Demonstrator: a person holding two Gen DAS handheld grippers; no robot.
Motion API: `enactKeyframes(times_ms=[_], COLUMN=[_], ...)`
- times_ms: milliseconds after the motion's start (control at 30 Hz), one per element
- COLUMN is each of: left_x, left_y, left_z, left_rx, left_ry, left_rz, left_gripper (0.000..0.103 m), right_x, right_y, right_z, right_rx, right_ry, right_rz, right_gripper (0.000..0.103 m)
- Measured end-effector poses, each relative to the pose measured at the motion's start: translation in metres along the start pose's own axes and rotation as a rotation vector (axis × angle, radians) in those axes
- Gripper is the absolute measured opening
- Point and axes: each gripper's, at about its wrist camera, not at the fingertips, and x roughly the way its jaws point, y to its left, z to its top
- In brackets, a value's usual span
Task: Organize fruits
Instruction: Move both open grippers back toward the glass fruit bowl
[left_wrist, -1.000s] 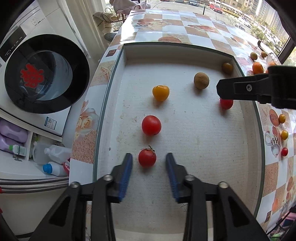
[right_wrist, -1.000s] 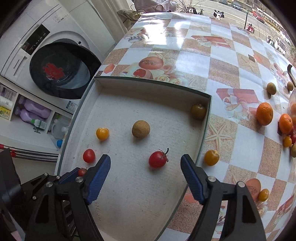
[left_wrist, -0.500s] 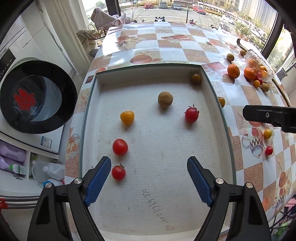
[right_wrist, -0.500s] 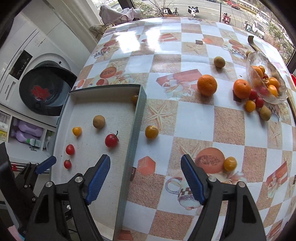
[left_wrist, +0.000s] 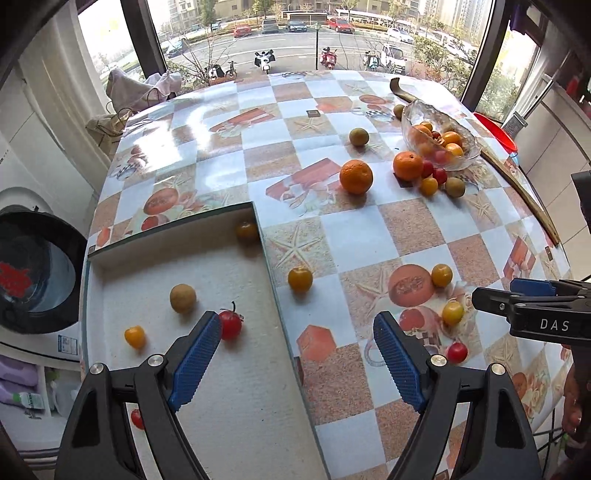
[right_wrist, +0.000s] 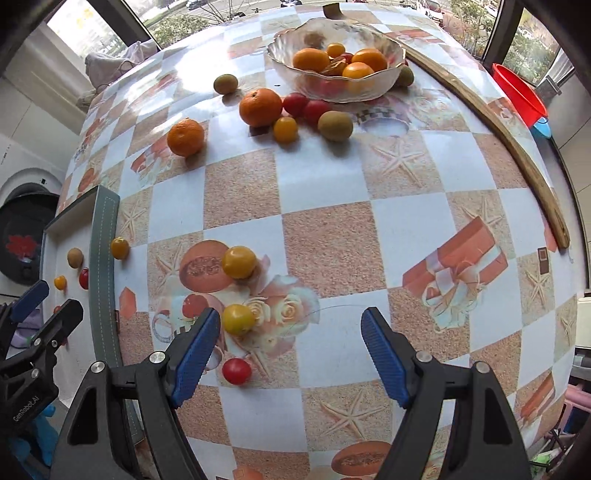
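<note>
Both grippers have swung away from the shallow grey-rimmed tray (left_wrist: 266, 258) toward the loose fruit on the checkered worktop (right_wrist: 332, 240), so another pick looks next. The left gripper (left_wrist: 295, 354) and right gripper (right_wrist: 291, 350) stand released, empty. A small round yellow tomato (right_wrist: 238, 319) lies just beside the right gripper's pad.

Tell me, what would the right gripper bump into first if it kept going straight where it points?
Probably just the bare checkered tablecloth. The right gripper is open and empty; the yellow tomato and red cherry tomato sit by its left finger, likely just off that line.
</note>
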Motion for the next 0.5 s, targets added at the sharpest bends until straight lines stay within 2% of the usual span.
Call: enactKeyframes(times_ms=[267, 500], left_x=[0.026, 0.055], left_y=[-0.027, -0.038], left_z=[0.041, 0.059], left_rx=[0.007, -0.035], left_ry=[-0.007, 0.038], left_rz=[-0.028, -0.034], left_gripper=[0.085, 0.085], right_x=[-0.001, 0.007], right_y=[-0.024, -0.029], right_z=[0.033, 0.064], right_rx=[0.029, 0.008], right_ry=[-0.054, -0.081], right_rz=[-0.007, -0.012], right_gripper=[0.081, 0.081])
